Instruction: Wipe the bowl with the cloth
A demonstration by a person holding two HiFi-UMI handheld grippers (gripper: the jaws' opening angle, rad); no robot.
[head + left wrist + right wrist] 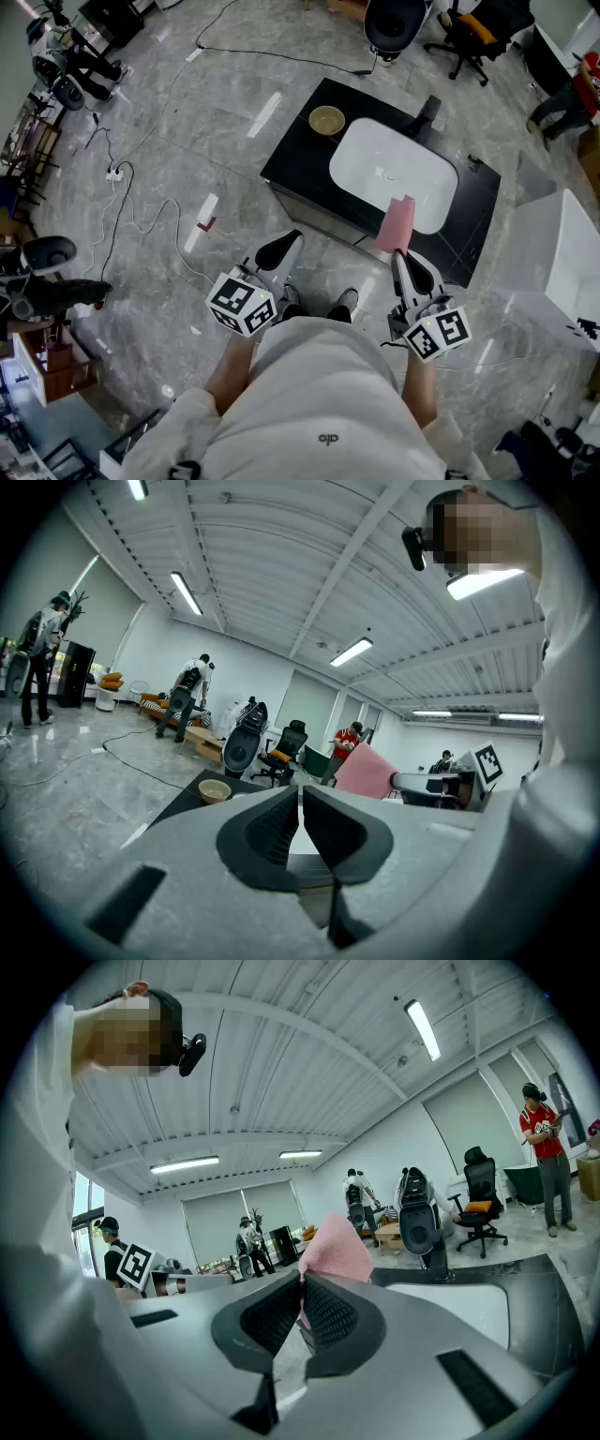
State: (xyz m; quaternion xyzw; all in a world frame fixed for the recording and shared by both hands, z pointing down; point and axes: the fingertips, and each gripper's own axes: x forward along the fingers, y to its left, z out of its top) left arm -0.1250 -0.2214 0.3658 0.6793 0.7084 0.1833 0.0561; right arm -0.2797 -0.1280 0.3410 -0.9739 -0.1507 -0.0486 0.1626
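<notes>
Cloth (397,223): pink, clamped in the right gripper's (401,255) fingers; long side runs ahead of them toward the white basin (375,159).
Bowl (327,120): upright at the black tabletop's (291,164) far left corner, beside the basin, well apart from the cloth.
Left gripper (293,236): fingers clenched, empty, short of the tabletop's near edge.
Room: open floor (187,141) left, with cables (141,220).
</notes>
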